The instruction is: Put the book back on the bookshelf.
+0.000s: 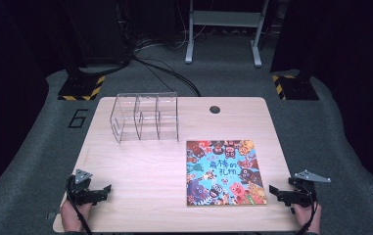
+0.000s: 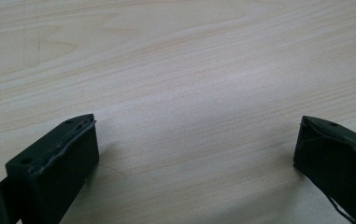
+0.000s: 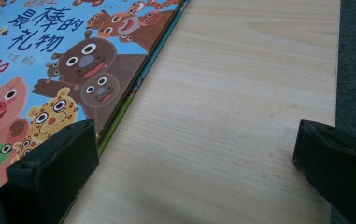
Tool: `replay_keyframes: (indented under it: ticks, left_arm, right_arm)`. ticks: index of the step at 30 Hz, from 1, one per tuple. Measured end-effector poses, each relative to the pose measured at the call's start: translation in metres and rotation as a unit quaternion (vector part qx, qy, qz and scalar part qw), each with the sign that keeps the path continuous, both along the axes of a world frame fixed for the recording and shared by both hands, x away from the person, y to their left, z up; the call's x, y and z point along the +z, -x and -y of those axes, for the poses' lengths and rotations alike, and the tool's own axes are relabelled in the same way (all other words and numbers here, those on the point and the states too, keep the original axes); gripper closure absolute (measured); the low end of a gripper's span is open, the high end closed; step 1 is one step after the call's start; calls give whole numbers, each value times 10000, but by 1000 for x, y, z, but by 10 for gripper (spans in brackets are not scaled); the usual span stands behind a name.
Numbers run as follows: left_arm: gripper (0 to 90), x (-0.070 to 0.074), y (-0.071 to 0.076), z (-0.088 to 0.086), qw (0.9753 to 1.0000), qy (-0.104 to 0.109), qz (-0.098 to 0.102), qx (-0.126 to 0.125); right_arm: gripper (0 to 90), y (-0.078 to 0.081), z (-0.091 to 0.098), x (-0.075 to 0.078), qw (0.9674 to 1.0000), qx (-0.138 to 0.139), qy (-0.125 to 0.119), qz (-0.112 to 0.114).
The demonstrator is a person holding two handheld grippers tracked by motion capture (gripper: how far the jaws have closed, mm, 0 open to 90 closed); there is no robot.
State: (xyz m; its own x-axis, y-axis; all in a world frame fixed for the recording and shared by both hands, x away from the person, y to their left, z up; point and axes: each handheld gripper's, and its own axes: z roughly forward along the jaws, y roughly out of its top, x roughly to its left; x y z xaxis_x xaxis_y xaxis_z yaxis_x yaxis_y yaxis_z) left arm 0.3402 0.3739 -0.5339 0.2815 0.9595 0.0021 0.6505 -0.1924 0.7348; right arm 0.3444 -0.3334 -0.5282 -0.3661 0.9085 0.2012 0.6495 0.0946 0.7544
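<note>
A colourful children's picture book [image 1: 224,172] lies flat on the right half of the light wooden table [image 1: 145,166], its cover of cartoon animals [image 3: 59,70] facing up. A clear acrylic rack [image 1: 144,116] with upright dividers stands at the back left. My left gripper [image 1: 103,191] rests open at the near left corner, with bare wood [image 2: 194,93] between its jaws. My right gripper [image 1: 274,191] sits open at the near right corner, just right of the book's lower right corner. In the right gripper view its left jaw overlaps the book's edge and nothing is held.
A round cable hole [image 1: 215,109] is in the table's back edge. The grey floor [image 1: 331,147] surrounds the table, with a metal stand [image 1: 223,29], cables and hazard-striped bases [image 1: 81,88] behind. The table's right edge [image 3: 338,70] runs close to my right gripper.
</note>
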Motion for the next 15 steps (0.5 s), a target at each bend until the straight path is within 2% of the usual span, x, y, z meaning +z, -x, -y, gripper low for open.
replay_keyframes:
  ticks: [7,11,15]
  left_arm:
    - [0,0,0,0,10000,10,3,5]
    - [0,0,0,0,10000,-1,-2,1]
    - [0,0,0,0,10000,1,0,5]
  right_arm:
    - [0,0,3,3,10000,61,15,-26]
    - [0,-6,-3,10,9998,101,-18,-153]
    - [0,-13,-9,15,9997,181,40,-151]
